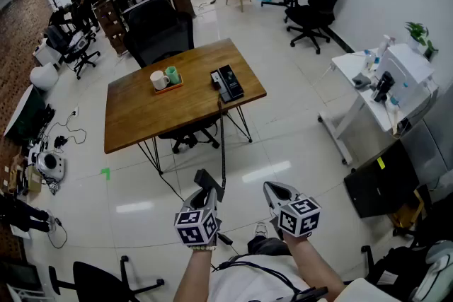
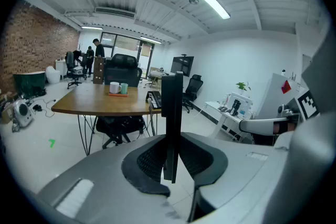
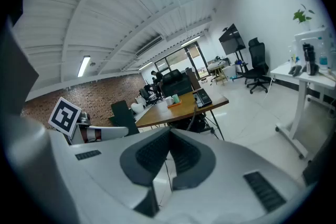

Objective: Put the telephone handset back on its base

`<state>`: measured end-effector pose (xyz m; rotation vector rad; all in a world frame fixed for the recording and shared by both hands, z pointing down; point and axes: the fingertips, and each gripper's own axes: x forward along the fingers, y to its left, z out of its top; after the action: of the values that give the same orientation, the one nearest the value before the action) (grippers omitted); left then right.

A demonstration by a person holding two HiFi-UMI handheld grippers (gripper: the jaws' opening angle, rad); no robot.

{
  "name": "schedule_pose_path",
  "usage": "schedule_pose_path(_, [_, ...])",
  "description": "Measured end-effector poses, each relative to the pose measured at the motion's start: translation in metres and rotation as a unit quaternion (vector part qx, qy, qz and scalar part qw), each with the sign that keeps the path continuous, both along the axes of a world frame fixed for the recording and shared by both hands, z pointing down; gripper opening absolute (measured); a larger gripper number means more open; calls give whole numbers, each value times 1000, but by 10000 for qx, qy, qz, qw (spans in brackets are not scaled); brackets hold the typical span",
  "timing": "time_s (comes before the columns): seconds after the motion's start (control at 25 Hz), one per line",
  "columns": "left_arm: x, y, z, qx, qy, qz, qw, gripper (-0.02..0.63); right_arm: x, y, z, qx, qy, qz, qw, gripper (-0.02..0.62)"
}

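Handset (image 2: 171,107) gripped in left jaws | right jaws closed, empty | base (image 1: 228,83) on table (image 1: 141,117) near mugs (image 1: 165,78)

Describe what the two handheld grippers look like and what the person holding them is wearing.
Both the left gripper and the right gripper have light grey moulded bodies with dark ribbed pads lining a V-shaped mouth. Each carries a cube of black-and-white square markers near the hand. The person wears a white top, with a black cable running across it.
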<state>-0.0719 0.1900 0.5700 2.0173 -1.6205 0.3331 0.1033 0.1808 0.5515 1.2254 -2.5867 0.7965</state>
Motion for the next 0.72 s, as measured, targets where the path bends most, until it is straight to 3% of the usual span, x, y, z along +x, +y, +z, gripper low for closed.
schedule_pose_path(0.72, [45,-48,3,-3,-54,-245,9997,72,41,-54,12,-77,-114,-299,9995,3])
